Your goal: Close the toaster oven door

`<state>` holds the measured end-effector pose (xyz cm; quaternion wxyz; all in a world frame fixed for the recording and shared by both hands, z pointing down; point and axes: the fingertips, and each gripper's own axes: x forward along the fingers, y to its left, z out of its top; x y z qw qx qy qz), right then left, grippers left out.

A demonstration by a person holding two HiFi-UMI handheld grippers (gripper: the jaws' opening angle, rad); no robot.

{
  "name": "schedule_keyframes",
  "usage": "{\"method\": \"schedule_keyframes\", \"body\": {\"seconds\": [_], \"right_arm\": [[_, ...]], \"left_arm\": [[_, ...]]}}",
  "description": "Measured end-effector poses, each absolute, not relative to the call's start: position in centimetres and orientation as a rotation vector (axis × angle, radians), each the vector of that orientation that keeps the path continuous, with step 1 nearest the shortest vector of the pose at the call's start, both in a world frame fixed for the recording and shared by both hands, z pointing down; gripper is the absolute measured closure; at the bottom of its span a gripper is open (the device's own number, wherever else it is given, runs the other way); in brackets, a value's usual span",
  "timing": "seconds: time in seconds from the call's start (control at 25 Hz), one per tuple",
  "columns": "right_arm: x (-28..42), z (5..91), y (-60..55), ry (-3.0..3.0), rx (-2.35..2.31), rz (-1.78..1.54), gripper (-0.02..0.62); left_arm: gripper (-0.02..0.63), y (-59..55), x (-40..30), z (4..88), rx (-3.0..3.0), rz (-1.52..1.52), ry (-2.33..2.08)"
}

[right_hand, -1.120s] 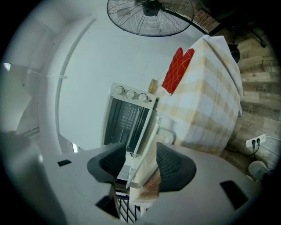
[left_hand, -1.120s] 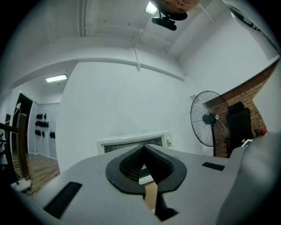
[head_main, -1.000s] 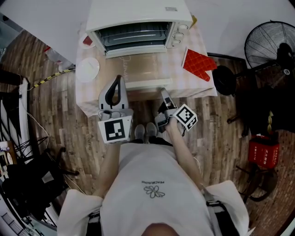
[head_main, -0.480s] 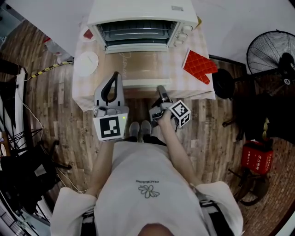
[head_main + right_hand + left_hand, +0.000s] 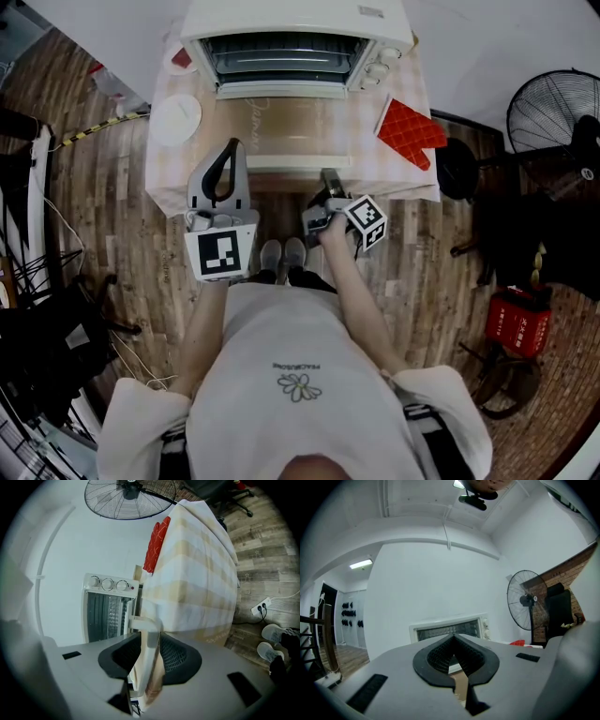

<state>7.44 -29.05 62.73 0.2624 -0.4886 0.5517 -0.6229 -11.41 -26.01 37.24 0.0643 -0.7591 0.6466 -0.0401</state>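
1. Jaws of the right gripper [image 5: 328,178] [image 5: 150,639] have just been closing and now clamp the white bar handle [image 5: 295,162] [image 5: 147,625], one dark pad on each side.
2. Beyond that gripper's tips, the handle's glass door [image 5: 291,127] lies folded down flat. Past the door stands the white box-shaped toaster oven [image 5: 291,19] [image 5: 101,616], its cavity and wire rack exposed.
3. Left of the right gripper, the left gripper [image 5: 234,148] [image 5: 453,637] has its jaws together with nothing between them, the tips just beside the door's left edge.
4. Right of the right gripper, a red quilted oven mitt [image 5: 408,131] [image 5: 154,545] lies on the table with a pale checked cloth [image 5: 394,178] [image 5: 197,583]. Farther right stands a black pedestal fan [image 5: 553,112].
5. Left of the left gripper's tips sits a white round plate [image 5: 175,119].
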Motion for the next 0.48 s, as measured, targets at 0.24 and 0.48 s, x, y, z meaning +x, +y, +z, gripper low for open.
{"method": "schedule_keyframes", "body": {"seconds": [0.24, 0.48], "right_arm": [[7.25, 62.59, -29.5, 1.505, -1.31, -1.669, 0.499], [7.25, 62.46, -30.03, 1.511, -1.311, -1.658, 0.5]], "left_arm": [[0.591, -26.11, -11.42, 37.24, -2.293, -0.115, 1.95], [0.591, -25.96, -11.53, 37.57, -2.296, -0.114, 1.96]]}}
